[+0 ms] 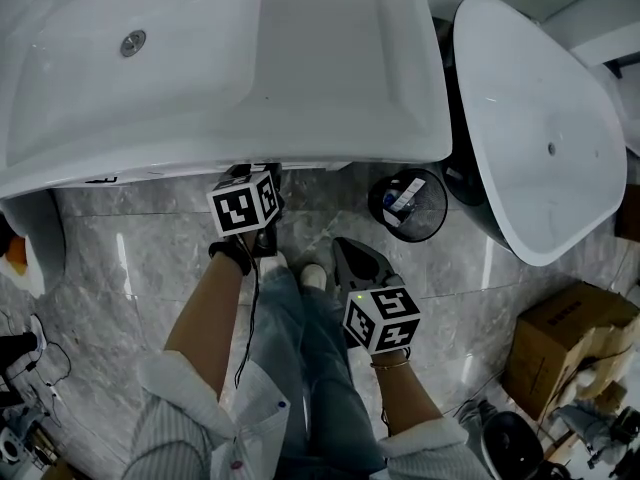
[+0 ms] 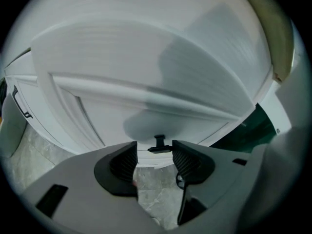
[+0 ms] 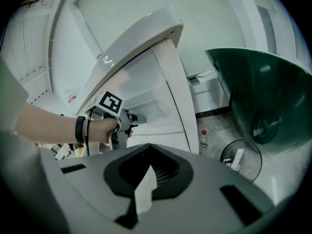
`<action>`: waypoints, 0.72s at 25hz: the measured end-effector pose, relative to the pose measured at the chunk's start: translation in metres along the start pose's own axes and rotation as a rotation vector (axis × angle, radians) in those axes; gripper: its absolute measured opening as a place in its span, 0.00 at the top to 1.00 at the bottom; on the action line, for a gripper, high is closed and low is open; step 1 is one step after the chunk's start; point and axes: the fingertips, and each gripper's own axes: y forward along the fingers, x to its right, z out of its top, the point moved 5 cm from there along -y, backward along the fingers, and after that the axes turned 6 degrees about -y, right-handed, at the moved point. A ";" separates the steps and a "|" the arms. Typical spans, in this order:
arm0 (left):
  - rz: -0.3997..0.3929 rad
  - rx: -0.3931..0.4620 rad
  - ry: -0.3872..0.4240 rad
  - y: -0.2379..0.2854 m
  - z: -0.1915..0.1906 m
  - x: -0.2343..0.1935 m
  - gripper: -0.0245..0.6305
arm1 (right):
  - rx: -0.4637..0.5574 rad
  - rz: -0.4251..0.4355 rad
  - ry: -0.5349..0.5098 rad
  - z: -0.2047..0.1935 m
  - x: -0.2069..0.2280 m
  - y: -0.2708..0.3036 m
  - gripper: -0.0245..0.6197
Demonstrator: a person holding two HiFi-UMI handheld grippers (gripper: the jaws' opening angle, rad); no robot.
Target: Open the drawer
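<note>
— Which drawer is it? All I see from above is the white washbasin (image 1: pixel 330 68).

— It's tucked under the basin's front lip. The drawer (image 2: pixel 117 113) is the white panel of the vanity below, and it's shut, with its front flush with the frame. There's a small dark pull (image 2: pixel 160 147) in the middle of it.

— So that's why the left gripper (image 2: pixel 154 160) is angled down and pushed in under the overhang?

— Yes, I'd say it has to come in low to get at the pull at all. Its jaws stand wide apart with the pull right at the tips, between them. The ribbed pads (image 2: pixel 124 162) aren't touching it, so nothing is gripped yet.

— And the other one?

— The right gripper (image 3: pixel 151 168) hangs back by the person's leg, over the grey marble floor (image 1: pixel 150 258). Its jaws are closed with nothing in them. My guess is it's just being kept clear, since one small pull needs only one gripper.

— What's left to do?

— Close on the pull, then draw straight back. The wire waste basket (image 1: pixel 408 204) is off to the side, so it shouldn't be in the way.
</note>
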 end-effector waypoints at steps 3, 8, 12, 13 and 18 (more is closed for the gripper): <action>0.005 -0.019 0.043 0.003 0.000 0.005 0.67 | -0.005 -0.005 0.001 -0.002 0.002 -0.001 0.95; 0.006 -0.031 0.076 0.003 0.001 0.008 0.73 | -0.006 -0.016 0.004 -0.004 0.004 -0.003 0.95; 0.035 -0.029 0.135 0.002 0.001 0.010 0.74 | -0.008 -0.022 0.003 -0.004 0.006 -0.001 0.95; 0.044 -0.025 0.147 0.002 0.000 0.011 0.74 | -0.009 -0.023 0.003 -0.003 0.006 -0.001 0.95; 0.064 -0.010 0.165 0.000 -0.001 0.010 0.74 | -0.009 -0.022 0.000 -0.001 0.001 0.001 0.95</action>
